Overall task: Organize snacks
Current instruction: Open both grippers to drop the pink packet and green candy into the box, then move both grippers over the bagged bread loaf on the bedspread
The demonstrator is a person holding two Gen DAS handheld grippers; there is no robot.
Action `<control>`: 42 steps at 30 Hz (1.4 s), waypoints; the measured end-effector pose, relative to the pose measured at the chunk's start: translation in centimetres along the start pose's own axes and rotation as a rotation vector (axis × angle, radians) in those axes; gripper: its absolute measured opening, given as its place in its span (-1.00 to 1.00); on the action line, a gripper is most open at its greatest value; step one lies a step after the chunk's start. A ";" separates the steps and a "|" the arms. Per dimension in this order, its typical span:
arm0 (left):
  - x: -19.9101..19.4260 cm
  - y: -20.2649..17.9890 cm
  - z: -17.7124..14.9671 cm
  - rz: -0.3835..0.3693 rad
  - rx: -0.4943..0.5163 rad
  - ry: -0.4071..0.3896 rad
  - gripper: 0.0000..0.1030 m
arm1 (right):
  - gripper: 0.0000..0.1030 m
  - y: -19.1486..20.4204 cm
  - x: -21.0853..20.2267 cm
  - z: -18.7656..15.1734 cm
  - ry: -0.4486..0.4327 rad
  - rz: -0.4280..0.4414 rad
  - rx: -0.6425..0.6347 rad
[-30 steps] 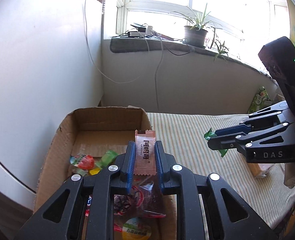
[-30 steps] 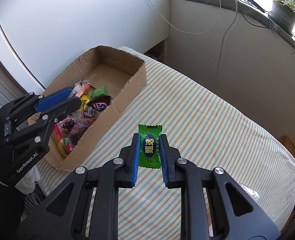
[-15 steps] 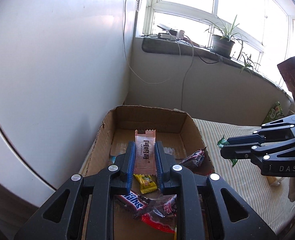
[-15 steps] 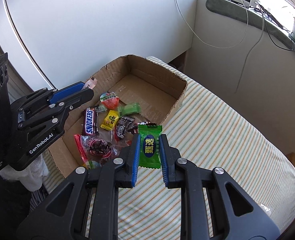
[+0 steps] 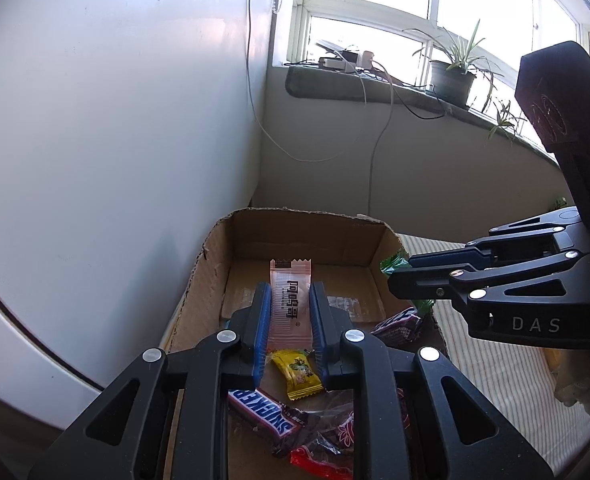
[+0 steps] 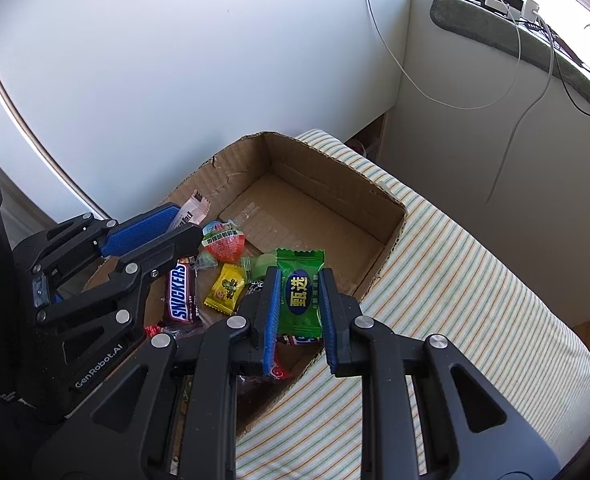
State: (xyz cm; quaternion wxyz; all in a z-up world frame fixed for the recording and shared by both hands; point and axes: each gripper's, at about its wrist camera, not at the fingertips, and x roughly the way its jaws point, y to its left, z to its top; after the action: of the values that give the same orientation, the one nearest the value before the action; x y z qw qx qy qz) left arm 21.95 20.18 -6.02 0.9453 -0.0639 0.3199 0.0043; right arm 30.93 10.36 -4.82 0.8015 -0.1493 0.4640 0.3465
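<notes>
Holding both grippers over the cardboard box (image 6: 375,196), you have one snack in each and neither is let go yet. Your left gripper (image 5: 291,312) pinches a pale pink wafer-style sachet (image 5: 291,300) upright above the box's near half; your right gripper (image 6: 299,304) pinches a green candy packet (image 6: 299,292) just inside the box's right wall. Progress, judged from the box contents: well under way — a Snickers bar (image 6: 181,294), a yellow candy (image 6: 226,288), a red-and-green jelly cup (image 6: 223,242), a pale green piece (image 6: 263,264) and red-patterned clear wrappers (image 5: 327,436) already lie clustered at the box's near end, while its far end is bare cardboard. Left to do, as far as can be seen: release these two, and probably fetch more — something pale lies on the striped cloth (image 6: 475,280) to the right of the box in the left wrist view, too blurred to name. Legible writing: "SNICKERS" on the bar; large yellow Chinese characters on a blue oval on the green packet; dark Chinese characters down the pink sachet, not readable with confidence; "GenRobot.AI" on the left gripper body, "DAS" on the right. Jelly cup lid print — too small to read.
</notes>
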 end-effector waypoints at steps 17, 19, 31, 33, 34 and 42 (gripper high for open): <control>0.2 0.4 0.1 0.005 -0.013 -0.002 -0.64 | -0.60 0.6 1.0 0.5 0.007 -0.015 -0.027; 0.1 0.4 0.1 0.009 -0.015 -0.004 -0.64 | -0.57 0.6 1.0 0.5 0.006 -0.021 -0.032; -0.2 0.4 0.2 0.023 -0.020 -0.020 0.01 | -0.06 0.0 0.5 0.5 -0.018 -0.066 -0.034; -0.3 0.4 0.3 0.028 -0.022 -0.024 0.17 | 0.06 -0.2 0.3 0.4 -0.020 -0.077 -0.032; -0.4 0.4 0.3 0.029 -0.025 -0.025 0.29 | 0.10 -0.4 0.2 0.4 -0.024 -0.082 -0.030; -1.1 0.1 0.6 0.035 -0.035 -0.038 0.52 | 0.52 -1.4 -1.3 -0.1 -0.053 -0.112 -0.021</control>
State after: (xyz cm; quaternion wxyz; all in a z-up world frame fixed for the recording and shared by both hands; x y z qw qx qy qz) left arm 21.43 20.42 -4.88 0.9496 -0.0748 0.3030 0.0275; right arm 31.41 8.73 -3.94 0.8302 -0.1740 0.4297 0.3095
